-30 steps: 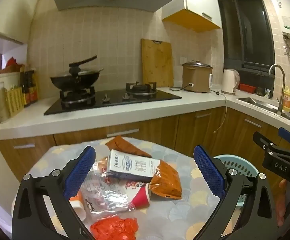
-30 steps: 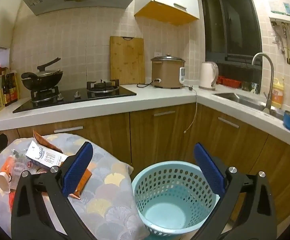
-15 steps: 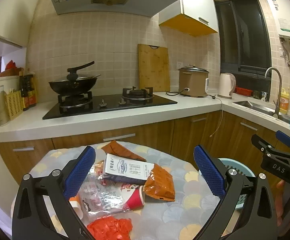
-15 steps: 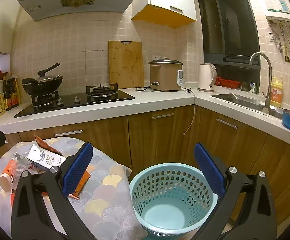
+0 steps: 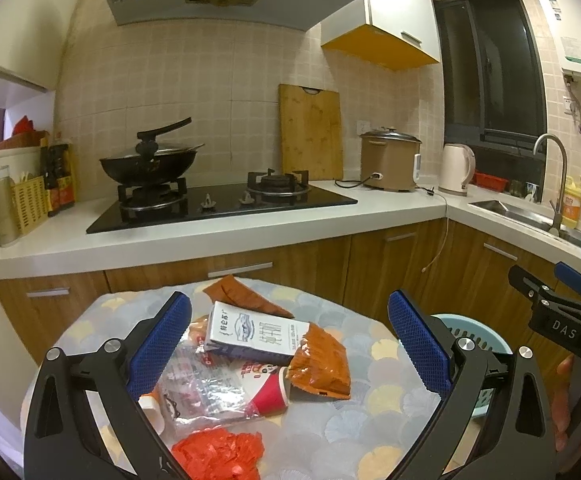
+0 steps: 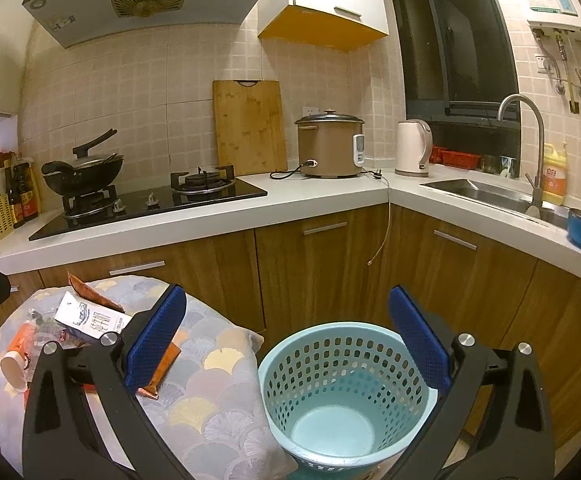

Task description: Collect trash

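Between open left hand-held gripper (image 5: 288, 346) fingers: milk carton (image 5: 256, 334)

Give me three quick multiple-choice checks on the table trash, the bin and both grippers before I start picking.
1. Where does the white carton lie?
A. in the basket
B. on top of the trash heap on the table
C. on the countertop

2. What colour is the basket?
A. light blue
B. red
C. black

3. How do the grippers stand?
A. both open, holding nothing
B. left shut on the paper cup
C. right shut on the carton

Answers: 1 B, the carton rests over wrappers on the table. 2 A, the perforated wall is light blue. 3 A, the left gripper and right gripper each show spread pads with nothing between.
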`<state>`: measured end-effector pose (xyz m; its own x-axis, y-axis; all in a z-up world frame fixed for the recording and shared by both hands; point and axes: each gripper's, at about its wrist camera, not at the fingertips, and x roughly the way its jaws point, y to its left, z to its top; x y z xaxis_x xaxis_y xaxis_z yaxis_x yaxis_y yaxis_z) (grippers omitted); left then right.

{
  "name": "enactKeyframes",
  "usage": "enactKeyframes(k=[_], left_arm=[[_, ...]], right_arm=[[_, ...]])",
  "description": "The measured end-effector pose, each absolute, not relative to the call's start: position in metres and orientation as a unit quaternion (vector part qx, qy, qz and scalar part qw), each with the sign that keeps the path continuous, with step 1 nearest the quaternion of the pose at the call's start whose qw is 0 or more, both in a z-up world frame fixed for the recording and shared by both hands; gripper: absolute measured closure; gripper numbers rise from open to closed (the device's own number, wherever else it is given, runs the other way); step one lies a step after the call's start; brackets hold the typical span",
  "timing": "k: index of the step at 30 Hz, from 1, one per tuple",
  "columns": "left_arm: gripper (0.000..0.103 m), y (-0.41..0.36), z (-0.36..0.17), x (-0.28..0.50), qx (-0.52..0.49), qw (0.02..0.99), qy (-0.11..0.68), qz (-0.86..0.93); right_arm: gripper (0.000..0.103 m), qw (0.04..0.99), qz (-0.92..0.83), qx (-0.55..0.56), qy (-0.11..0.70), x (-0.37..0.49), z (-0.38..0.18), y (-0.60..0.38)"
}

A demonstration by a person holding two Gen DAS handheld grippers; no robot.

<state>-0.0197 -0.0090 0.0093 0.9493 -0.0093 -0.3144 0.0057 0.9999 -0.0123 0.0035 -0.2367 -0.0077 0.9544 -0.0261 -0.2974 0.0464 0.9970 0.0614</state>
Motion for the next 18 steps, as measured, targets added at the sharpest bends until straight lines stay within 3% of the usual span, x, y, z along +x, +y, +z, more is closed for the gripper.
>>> enactKeyframes(k=[18], left_arm=[[0.007,0.006,0.006,-0.026,-0.025,0.986,0.163,-0.007]], right_arm=[[0.007,0.984,-0.014,0.043,0.17,0.008,-0.014,-0.235]])
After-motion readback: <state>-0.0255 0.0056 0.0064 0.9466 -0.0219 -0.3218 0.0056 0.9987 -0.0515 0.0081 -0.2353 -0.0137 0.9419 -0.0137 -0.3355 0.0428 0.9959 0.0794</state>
